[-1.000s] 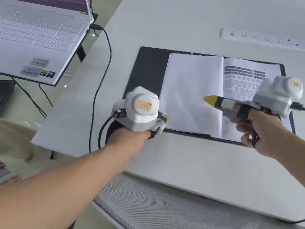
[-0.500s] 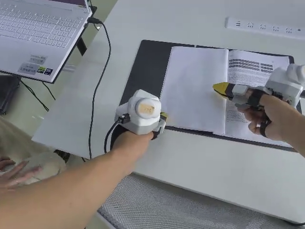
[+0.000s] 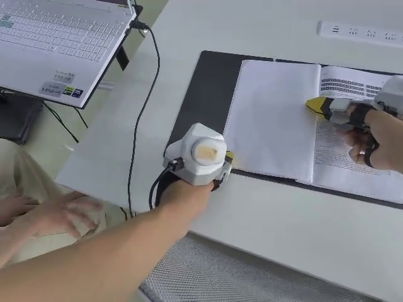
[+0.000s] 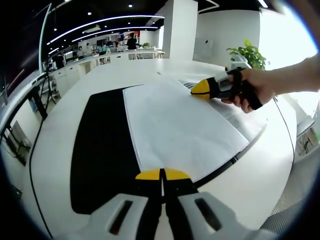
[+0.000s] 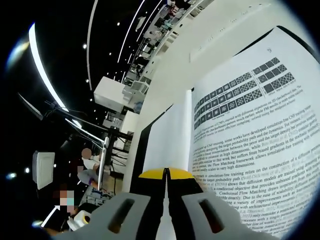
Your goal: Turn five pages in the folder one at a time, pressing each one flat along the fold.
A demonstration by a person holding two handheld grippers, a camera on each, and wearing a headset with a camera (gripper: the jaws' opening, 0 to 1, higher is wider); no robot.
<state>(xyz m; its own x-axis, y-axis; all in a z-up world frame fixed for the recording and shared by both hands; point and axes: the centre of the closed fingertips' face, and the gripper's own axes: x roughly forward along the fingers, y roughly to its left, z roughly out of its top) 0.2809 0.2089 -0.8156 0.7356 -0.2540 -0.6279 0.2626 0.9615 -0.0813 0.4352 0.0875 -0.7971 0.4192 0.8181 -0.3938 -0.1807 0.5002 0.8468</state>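
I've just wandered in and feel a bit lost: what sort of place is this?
Probably an open-plan office or lab. A laptop and a power strip sit on a long white workbench, and the left gripper view shows rows of desks and a potted plant behind.

The printed page (image 5: 250, 125) seemingly reads "Conditional Flow Matching"; rest blurred.

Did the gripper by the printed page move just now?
Yes. Against the folder, the right gripper has slid along the fold toward the folder's far edge.
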